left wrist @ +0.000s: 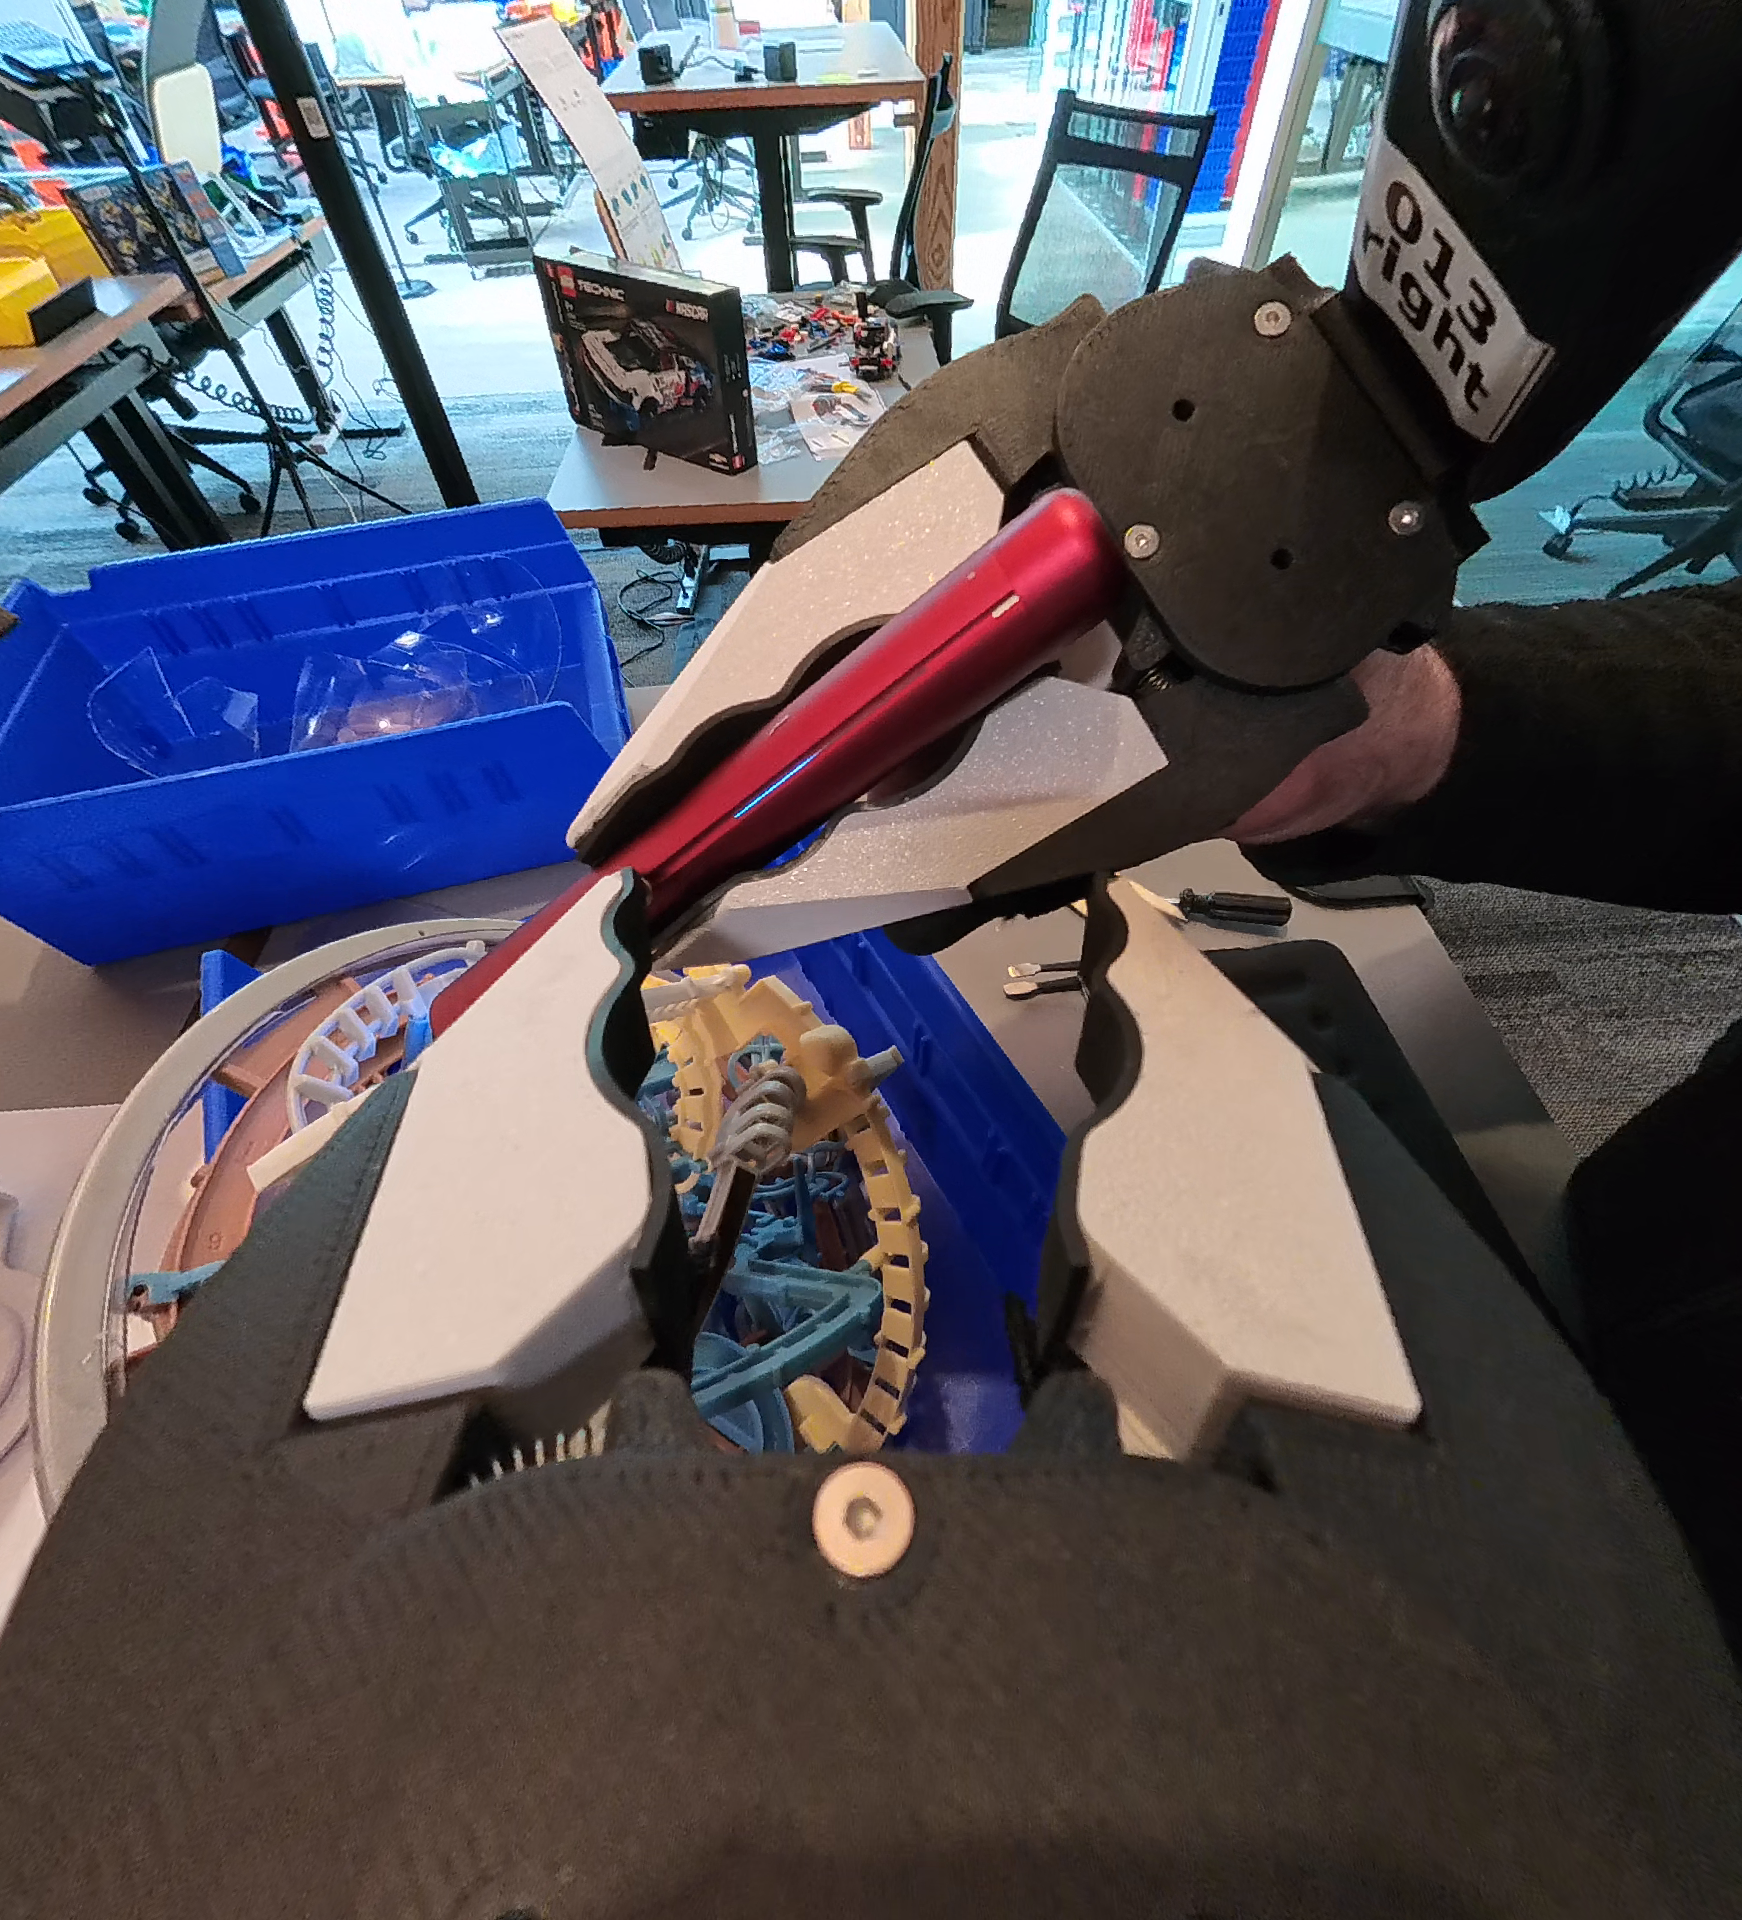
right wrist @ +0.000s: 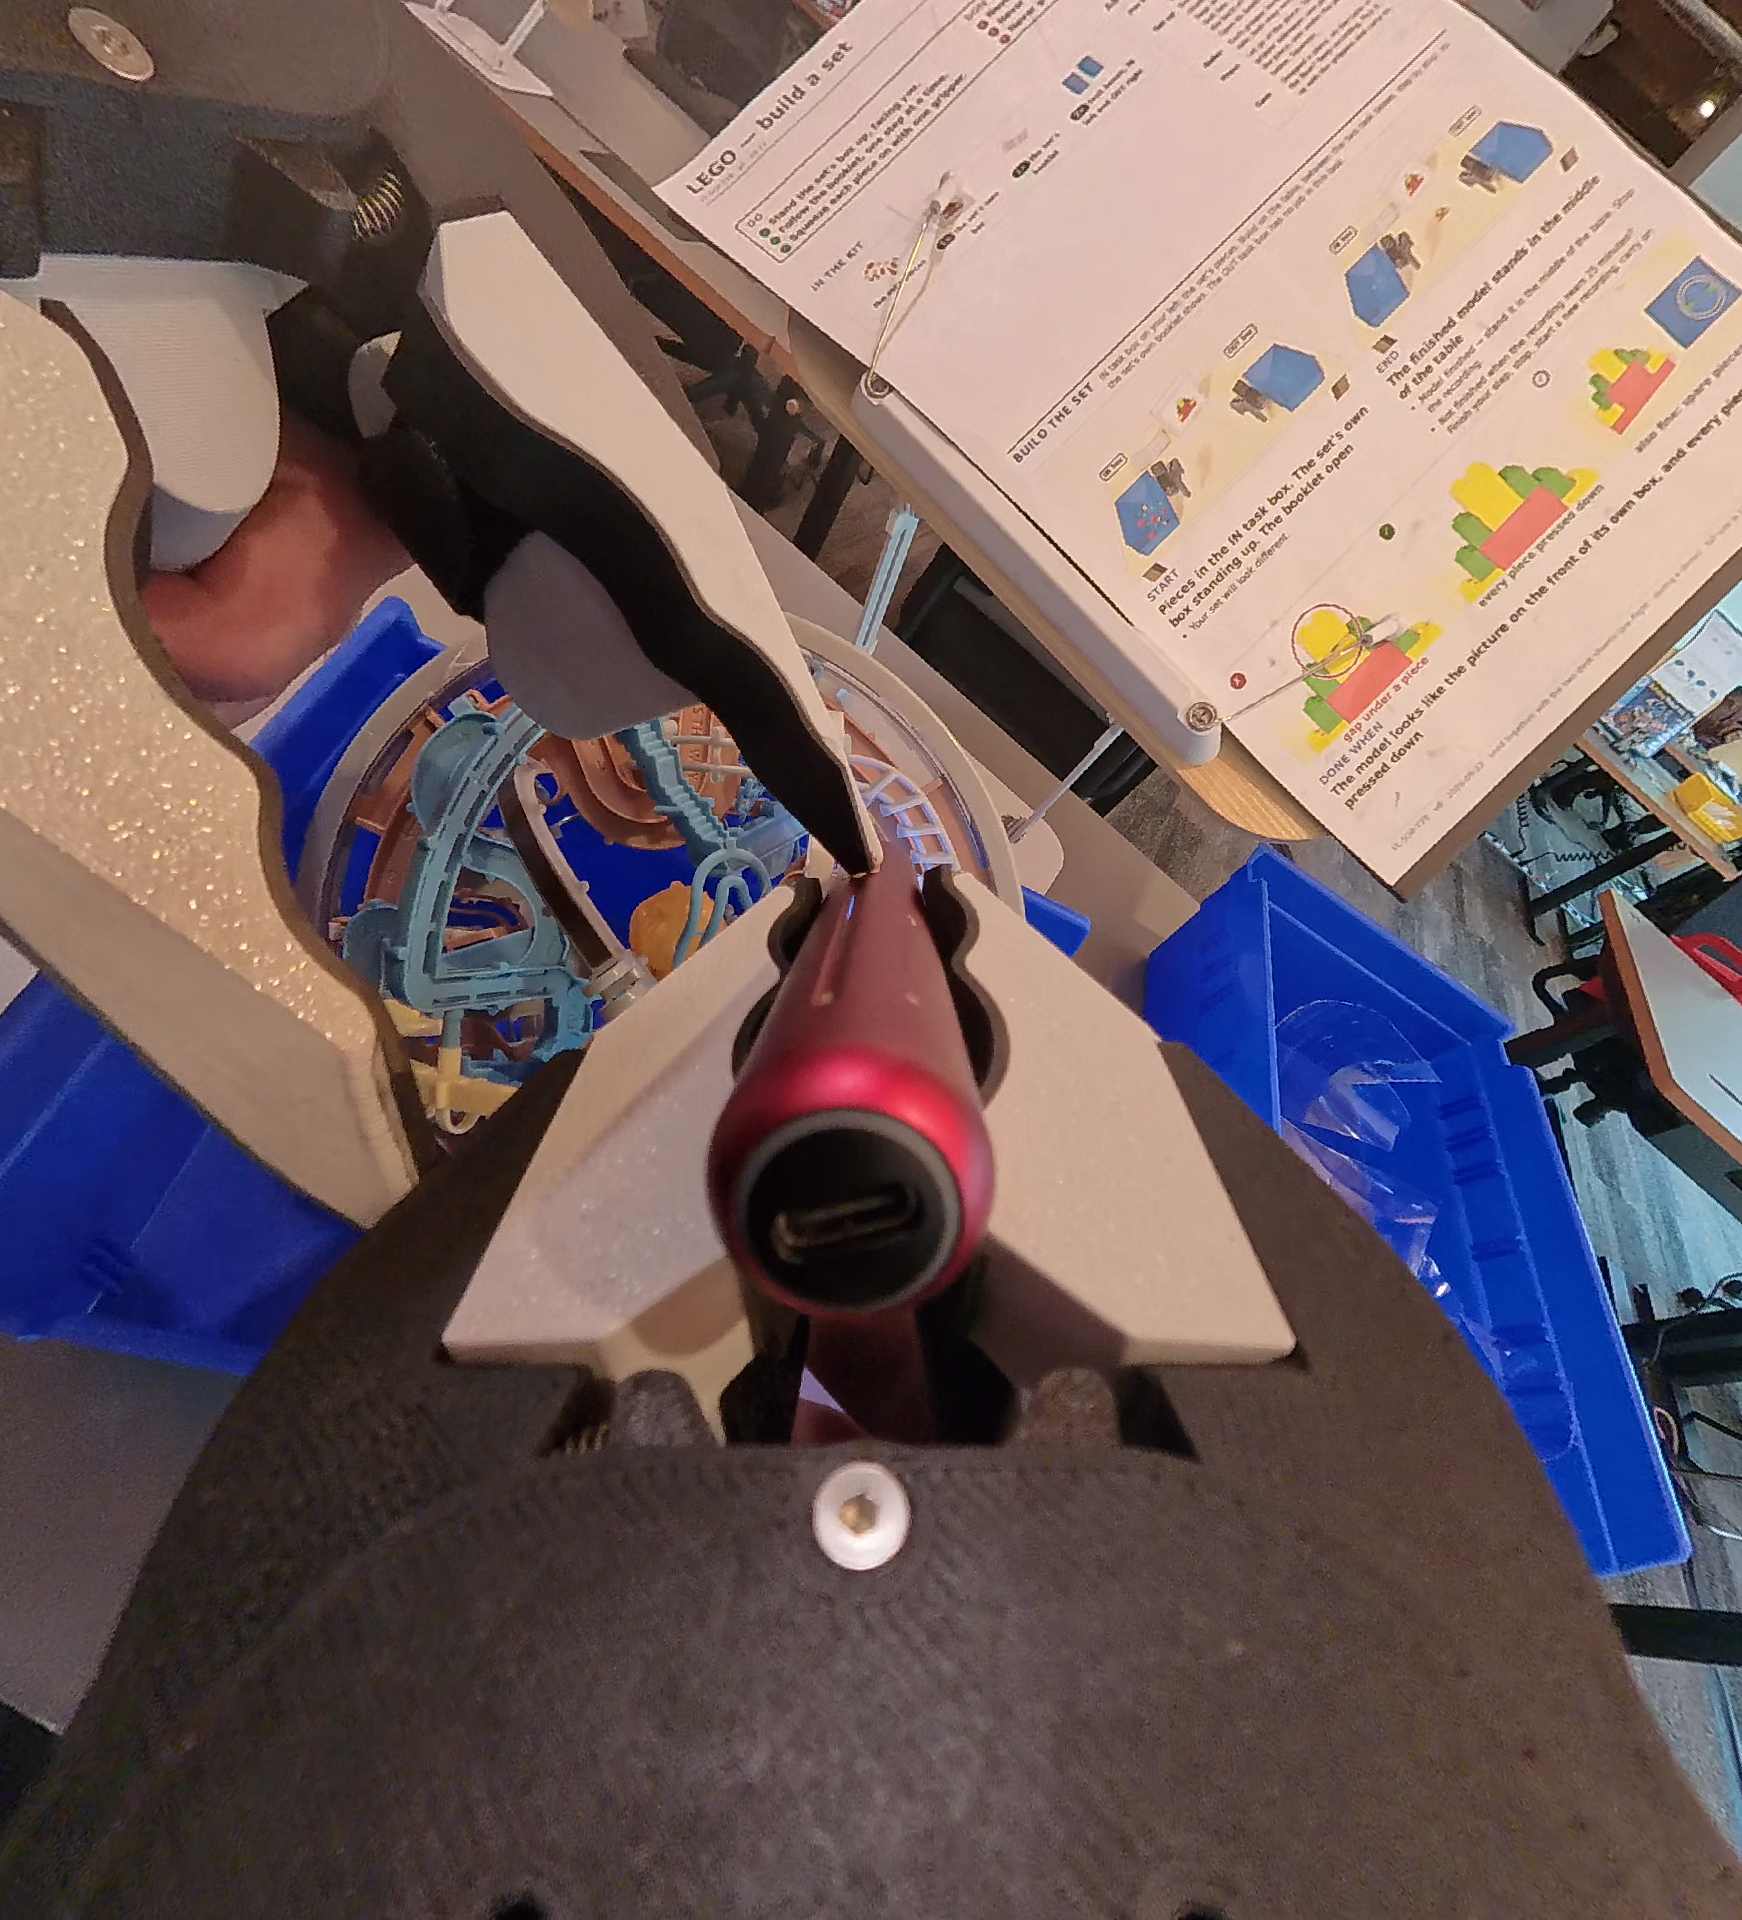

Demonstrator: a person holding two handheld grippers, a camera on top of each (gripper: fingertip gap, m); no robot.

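My right gripper (right wrist: 875, 891) is shut on a red pen-shaped tool (right wrist: 846, 1091) whose rear end has a charging port. In the left wrist view the right gripper (left wrist: 659, 883) holds the tool (left wrist: 898, 707) slanting down to the left, with its tip hidden behind my left finger. My left gripper (left wrist: 867, 914) is open and empty, hovering over a ball maze of blue, yellow and brown plastic tracks (left wrist: 805, 1143). The maze (right wrist: 493, 894) lies in a blue bin (left wrist: 929, 1060) with a white ring and clear shell (left wrist: 119, 1143) around it. One left fingertip (right wrist: 851, 847) meets the tool's front end.
A second blue bin (left wrist: 275, 727) holds clear plastic half-shells. An instruction sheet on a tilted stand (right wrist: 1262, 364) hangs over the table's far side. A small black screwdriver (left wrist: 1231, 909) and a black mat (left wrist: 1366, 1039) lie to the right. A boxed set (left wrist: 659, 364) stands on a table behind.
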